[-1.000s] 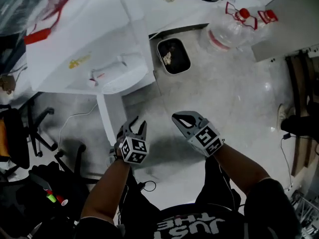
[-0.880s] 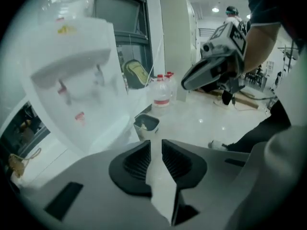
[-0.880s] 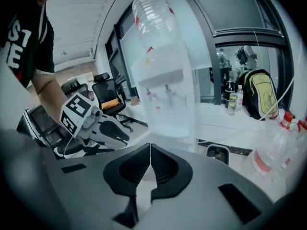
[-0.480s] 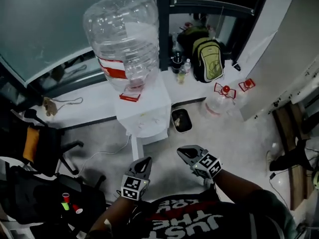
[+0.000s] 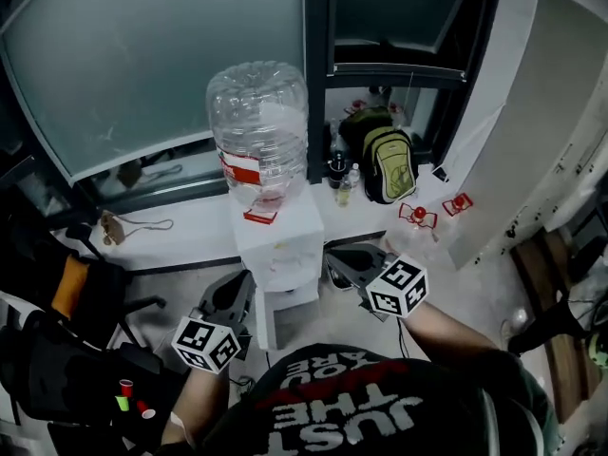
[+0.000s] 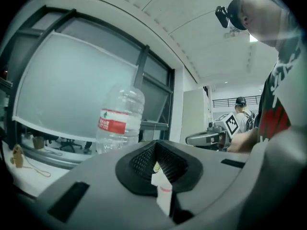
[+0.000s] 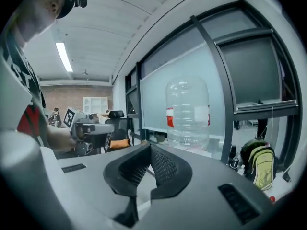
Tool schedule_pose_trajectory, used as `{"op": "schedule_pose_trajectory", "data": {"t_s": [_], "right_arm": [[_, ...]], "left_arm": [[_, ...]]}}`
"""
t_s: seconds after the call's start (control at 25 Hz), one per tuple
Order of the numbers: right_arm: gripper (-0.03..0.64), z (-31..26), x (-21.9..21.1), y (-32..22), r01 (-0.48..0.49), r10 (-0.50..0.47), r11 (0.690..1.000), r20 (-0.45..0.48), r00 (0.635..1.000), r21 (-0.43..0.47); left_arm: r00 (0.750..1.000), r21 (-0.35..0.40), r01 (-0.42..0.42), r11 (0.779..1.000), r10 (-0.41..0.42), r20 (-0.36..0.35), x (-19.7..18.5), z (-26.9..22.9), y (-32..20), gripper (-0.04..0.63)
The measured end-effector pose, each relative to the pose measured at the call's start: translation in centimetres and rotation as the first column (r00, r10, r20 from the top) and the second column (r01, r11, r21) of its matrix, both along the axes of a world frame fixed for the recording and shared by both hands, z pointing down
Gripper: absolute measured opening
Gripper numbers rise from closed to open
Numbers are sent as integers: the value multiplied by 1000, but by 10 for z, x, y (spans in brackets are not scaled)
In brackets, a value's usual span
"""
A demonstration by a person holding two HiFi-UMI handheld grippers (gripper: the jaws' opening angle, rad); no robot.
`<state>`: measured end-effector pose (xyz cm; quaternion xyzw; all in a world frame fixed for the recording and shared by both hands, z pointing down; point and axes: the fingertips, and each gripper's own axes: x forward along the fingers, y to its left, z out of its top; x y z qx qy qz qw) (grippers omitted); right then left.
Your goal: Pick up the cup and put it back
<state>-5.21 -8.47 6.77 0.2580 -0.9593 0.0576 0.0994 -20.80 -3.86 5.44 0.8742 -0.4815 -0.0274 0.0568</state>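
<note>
No cup that I can make out shows in any view. My left gripper (image 5: 239, 281) (image 6: 154, 145) is held up level, just left of the white water dispenser (image 5: 280, 240), jaws shut with nothing between them. On the other side of the dispenser's front, my right gripper (image 5: 334, 255) (image 7: 150, 146) is raised too, its pads meeting at the tip and empty. A large clear water bottle (image 5: 258, 131) (image 6: 120, 119) (image 7: 188, 111) with a red label stands upside down on the dispenser. Each gripper view catches the other gripper off to the side.
A green backpack (image 5: 389, 164) and small bottles (image 5: 344, 190) sit on the window ledge behind the dispenser. Clear jugs with red handles (image 5: 418, 218) stand to its right. A dark office chair (image 5: 71, 283) is at the left, with small red and green objects (image 5: 124, 389) below it.
Both grippers rose from near the floor to dispenser height, and the head view lifted with them. The left jaws, apart a second ago, have closed empty.
</note>
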Motion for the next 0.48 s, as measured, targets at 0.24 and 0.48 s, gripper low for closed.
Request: {"op": "schedule_pose_trajectory", "data": {"t_s": [0.24,0.48], "right_arm": [[32,-41,2,8,26,-27,999,55,998,20],[32,-47,-6,11,54,-57,998,78,995,31]], "left_arm": [[1000,64,-9,998,8,13,1,-44,14,8],[1000,58,-18,998,19,-16,3,-41,18,8]]}}
